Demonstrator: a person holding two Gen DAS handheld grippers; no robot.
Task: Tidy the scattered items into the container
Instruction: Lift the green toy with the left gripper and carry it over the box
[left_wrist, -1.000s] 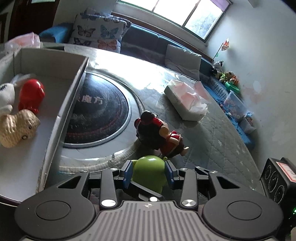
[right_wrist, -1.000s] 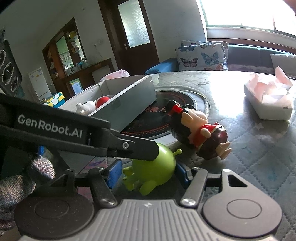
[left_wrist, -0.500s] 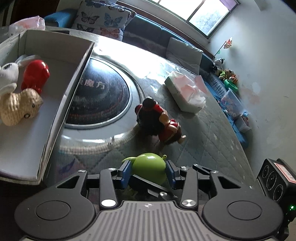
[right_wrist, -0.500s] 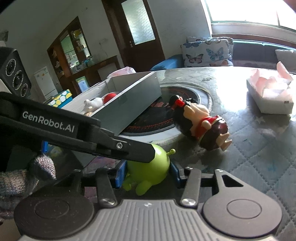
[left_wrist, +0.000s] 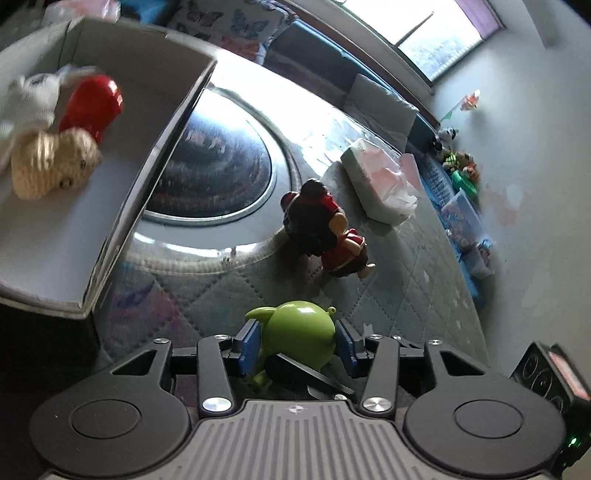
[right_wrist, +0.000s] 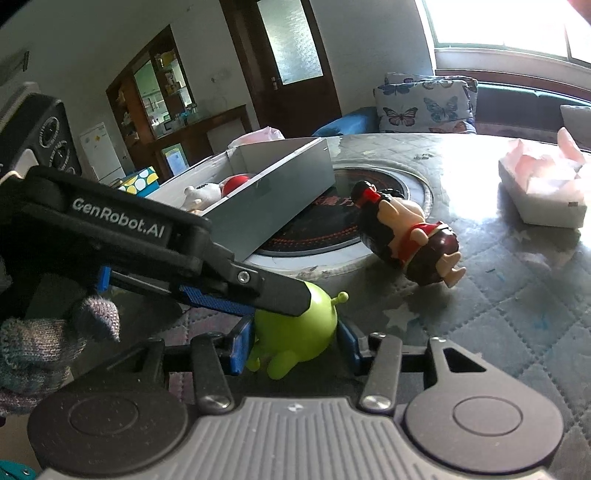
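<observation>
A round table (left_wrist: 406, 295) under a quilted cover fills both views. At its left edge stands a grey cardboard box (left_wrist: 162, 144), open on top, already holding a knitted beige toy (left_wrist: 51, 166), a red toy (left_wrist: 92, 107) and a white plush toy (left_wrist: 33, 96). A tissue pack (left_wrist: 380, 184) lies far to the right. Near the middle, a doll in red and black (left_wrist: 325, 229) lies on its side on the cover, outside the box.

Closest to the cameras is a small green figure (left_wrist: 301, 332) with a round, glossy body, stubby legs and thin antennae. It looks like light, hard plastic, probably slippery; the wide round belly seems the safest place to grip, not the antennae.

The right gripper (right_wrist: 291, 343) has its blue pads pressed on the figure's sides. The left gripper (left_wrist: 297, 341) is opening around the same figure, its pads just clear of it.
</observation>
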